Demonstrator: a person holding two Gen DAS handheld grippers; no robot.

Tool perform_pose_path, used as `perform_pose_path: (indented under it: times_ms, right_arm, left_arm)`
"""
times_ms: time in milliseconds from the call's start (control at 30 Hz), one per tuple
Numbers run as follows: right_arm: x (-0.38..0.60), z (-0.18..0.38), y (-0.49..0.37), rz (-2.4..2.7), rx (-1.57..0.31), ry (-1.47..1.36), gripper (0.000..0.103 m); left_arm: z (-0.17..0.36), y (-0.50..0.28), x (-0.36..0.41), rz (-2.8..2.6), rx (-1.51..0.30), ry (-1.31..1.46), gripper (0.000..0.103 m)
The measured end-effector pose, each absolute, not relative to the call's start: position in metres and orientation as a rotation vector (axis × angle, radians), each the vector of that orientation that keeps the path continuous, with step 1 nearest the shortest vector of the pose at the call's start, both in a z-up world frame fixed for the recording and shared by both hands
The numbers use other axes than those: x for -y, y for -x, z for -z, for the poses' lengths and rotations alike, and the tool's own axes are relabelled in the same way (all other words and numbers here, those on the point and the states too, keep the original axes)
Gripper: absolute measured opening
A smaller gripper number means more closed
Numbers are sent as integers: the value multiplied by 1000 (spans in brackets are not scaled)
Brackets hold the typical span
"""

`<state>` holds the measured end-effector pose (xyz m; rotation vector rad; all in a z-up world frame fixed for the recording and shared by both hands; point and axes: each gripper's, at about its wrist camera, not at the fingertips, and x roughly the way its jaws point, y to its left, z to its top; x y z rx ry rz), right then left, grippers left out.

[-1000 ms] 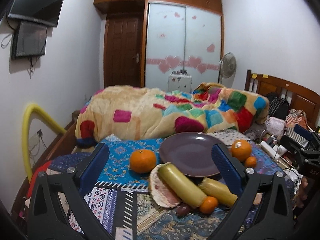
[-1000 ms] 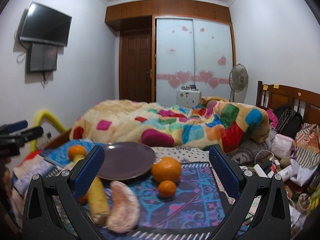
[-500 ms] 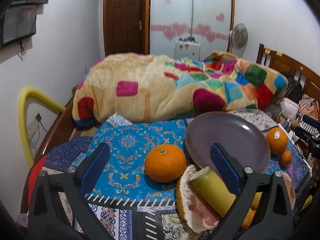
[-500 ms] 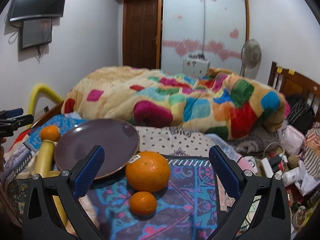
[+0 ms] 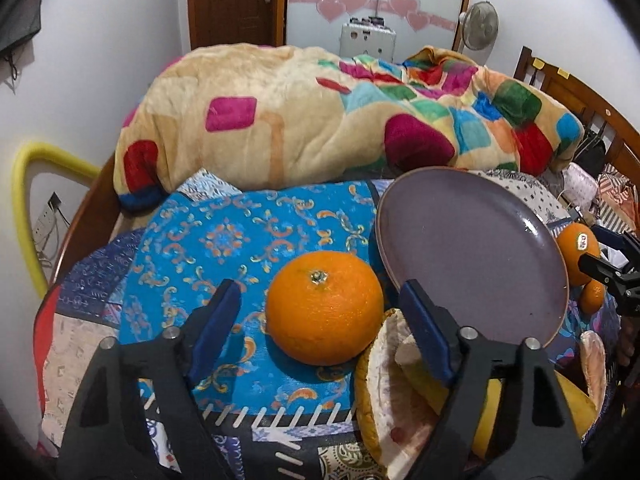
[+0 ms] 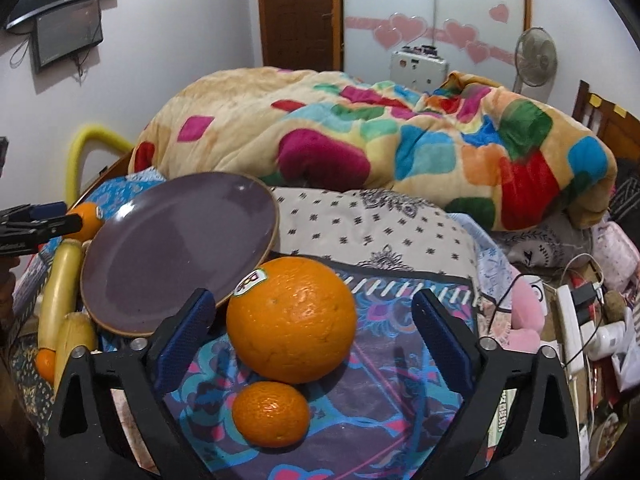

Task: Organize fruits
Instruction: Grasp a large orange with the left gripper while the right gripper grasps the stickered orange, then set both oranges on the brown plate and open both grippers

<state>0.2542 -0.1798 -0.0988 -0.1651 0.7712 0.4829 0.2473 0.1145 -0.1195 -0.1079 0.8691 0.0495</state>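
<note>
Nearest, left of the plate point(image 5: 472, 248): left hand-held gripper point(image 5: 320, 292), jaws closing, with a big orange point(image 5: 324, 308) between the blue pads but not yet pressed by either. Came down and forward within the last second, tipping toward the bed, so that the orange fills the gap instead of lying far ahead. Just before the plate's near rim, touching that orange: a peeled pomelo piece point(image 5: 384, 384), partly hidden behind the pad on the plate's side.

Right of the plate: right hand-held gripper point(image 6: 313, 300), likewise lowered and brought in, jaws starting to close yet wide apart. Between them a stickered orange point(image 6: 292, 320), touching the plate's edge, clear of both pads. On the near side of that orange, further from the plate, a small mandarin point(image 6: 271, 414).

Meaning for the task, as a judgement: two reaches done, two grasps under way, no fruit lifted, plate bare. Probably next: squeeze, lift, set on the plate. Risk on the left: pomelo nudged as the pad closes.

Under the plate: a bed spread with patterned cloth point(image 5: 248, 240), soft and uneven, with the plate tilted on it. Left of the plate, along its rim: a long yellow fruit point(image 6: 60, 284).

Beyond the plate: a bundled patchwork blanket point(image 5: 320, 112). Further behind: brown door point(image 5: 236, 0), sliding panels with pink hearts point(image 6: 436, 20), standing fan point(image 6: 535, 54).
</note>
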Motion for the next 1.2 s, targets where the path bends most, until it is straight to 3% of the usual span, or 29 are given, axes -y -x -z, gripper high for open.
perform_pose_path:
  times_ms: [133, 267, 300, 367, 733, 1200]
  right_arm:
    - [174, 105, -260, -503, -821, 178, 79]
    - [171, 111, -263, -516, -856, 193, 72]
    - [172, 111, -264, -519, -858, 191, 71]
    - [173, 112, -265, -529, -864, 182, 68]
    - [168, 109, -261, -494, -826, 215, 66]
    - [176, 75, -258, -478, -730, 152, 66]
  left_arm:
    - [125, -250, -119, -29, -891, 148, 76]
    - [128, -251, -123, 8, -899, 189, 70]
    - [127, -251, -124, 2, -897, 191, 64]
    - [127, -251, -125, 0, -895, 187, 64]
    - [118, -250, -120, -26, -868, 151, 63]
    - [66, -243, -95, 7, -737, 106, 63]
